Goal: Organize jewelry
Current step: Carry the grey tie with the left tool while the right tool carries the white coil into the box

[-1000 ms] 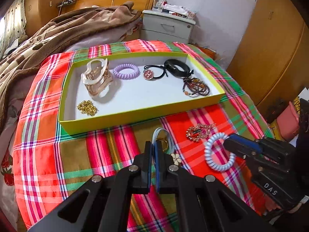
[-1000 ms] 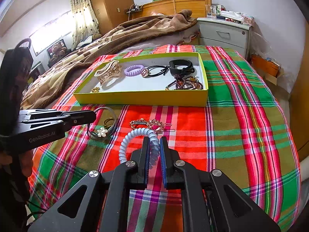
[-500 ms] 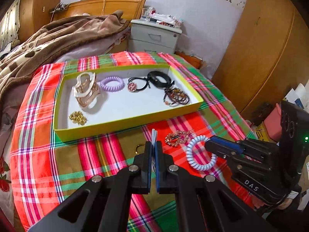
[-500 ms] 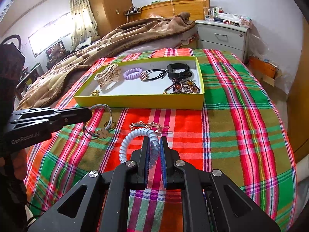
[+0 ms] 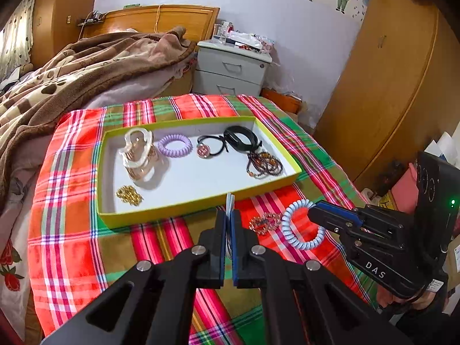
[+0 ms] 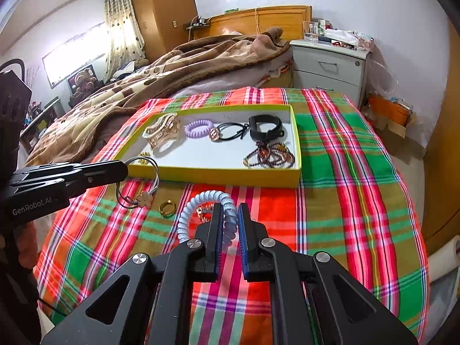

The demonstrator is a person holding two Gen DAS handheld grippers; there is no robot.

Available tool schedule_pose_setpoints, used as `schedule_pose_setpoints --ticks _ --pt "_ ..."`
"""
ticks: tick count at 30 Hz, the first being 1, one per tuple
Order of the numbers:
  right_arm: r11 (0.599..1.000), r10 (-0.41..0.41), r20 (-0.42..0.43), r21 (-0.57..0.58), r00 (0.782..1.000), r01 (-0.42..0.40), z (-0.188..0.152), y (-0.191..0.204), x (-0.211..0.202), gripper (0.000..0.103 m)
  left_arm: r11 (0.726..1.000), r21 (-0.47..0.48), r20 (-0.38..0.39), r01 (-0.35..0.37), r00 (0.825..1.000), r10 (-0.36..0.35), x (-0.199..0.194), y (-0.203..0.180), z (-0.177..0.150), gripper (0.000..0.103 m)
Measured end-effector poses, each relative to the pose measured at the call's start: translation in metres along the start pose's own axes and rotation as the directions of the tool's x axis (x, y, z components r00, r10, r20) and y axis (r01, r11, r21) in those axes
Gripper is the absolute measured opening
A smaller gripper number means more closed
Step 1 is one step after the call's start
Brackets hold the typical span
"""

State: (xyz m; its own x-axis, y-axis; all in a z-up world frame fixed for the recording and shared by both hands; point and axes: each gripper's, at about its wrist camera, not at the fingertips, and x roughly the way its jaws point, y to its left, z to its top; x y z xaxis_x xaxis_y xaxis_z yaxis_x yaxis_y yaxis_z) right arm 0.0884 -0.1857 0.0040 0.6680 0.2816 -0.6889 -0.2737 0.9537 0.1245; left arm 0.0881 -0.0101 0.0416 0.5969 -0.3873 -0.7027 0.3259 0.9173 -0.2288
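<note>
Plaid cloth [image 6: 353, 201] covers the bed end, and its right half lies bare from the yellow tray [image 6: 218, 174] out to the edge, where it drops toward a wardrobe. The tray sits mid-cloth with a strip of cloth around it; inside are a clear hair claw [image 5: 138, 155], a purple coil tie [image 5: 174, 145], a black tie with a charm [image 5: 211, 148], a black band [image 5: 240, 141], dark beads [image 5: 264, 166] and a small gold chain [image 5: 129, 195], with white floor free in the middle and near corner. A brown blanket [image 6: 178, 72] is heaped beyond the far left corner.

The left gripper [image 6: 122, 169] is clamped together on a thin wire bracelet with a flower charm [image 6: 143, 197], which hangs clear of the cloth just before the tray's near wall. The right gripper [image 6: 230, 215] is closed on a pale blue coil tie [image 6: 189, 215], beside a gold brooch [image 5: 264, 222]. A gold ring [image 6: 167, 208] lies loose on the cloth between the two.

A second ago the bracelet lay on the cloth with the ring; it has since been lifted, the ring left behind. The right gripper has barely shifted.
</note>
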Motion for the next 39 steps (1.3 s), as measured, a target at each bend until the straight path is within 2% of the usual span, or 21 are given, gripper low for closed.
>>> schedule_pose_setpoints --ticks 12,21,39 --pt "1.000 0.011 0.009 0.005 1.000 -0.011 0.040 0.000 0.019 0.010 1.000 -0.026 0.030 -0.007 1.000 0.008 0.005 0.022 0.034 0.003" --pt "1.000 0.008 -0.029 0.025 1.000 -0.007 0.061 -0.006 0.054 0.010 0.999 -0.043 0.011 0.008 1.000 -0.007 0.036 0.033 0.063 0.003" --pt "0.999 0.025 -0.123 0.042 0.992 -0.020 0.071 -0.013 0.113 0.010 0.999 -0.042 -0.045 0.026 0.999 -0.028 0.096 0.041 0.100 0.003"
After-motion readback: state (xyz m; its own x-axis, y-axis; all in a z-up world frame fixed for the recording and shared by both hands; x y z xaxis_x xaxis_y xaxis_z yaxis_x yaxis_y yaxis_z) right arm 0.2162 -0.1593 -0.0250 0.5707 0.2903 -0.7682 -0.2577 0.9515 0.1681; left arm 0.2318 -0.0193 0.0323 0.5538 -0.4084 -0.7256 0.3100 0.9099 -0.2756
